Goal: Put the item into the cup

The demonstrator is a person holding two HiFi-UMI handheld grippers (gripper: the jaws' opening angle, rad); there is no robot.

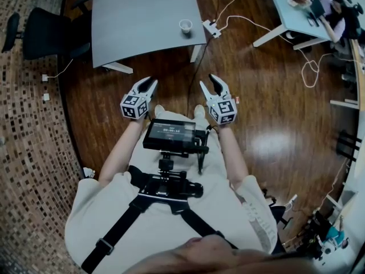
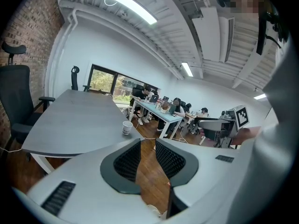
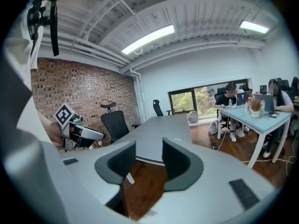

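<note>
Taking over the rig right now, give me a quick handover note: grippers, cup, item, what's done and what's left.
Left gripper: open, empty, held over the wood floor, short of the table.
Right gripper: open, empty, level with the left.
Cup: upright near the front corner of the grey table, untouched.
Item: can't pick it out in any view.
Done: nothing yet.
Left: find the item, grasp it, step to the table and drop it in the cup.

Glossy wooden floor (image 1: pixel 268 124), matt smooth grey table top (image 1: pixel 142 16), white paper cup (image 1: pixel 186 27), rough brick wall (image 3: pixel 70 87)
</note>
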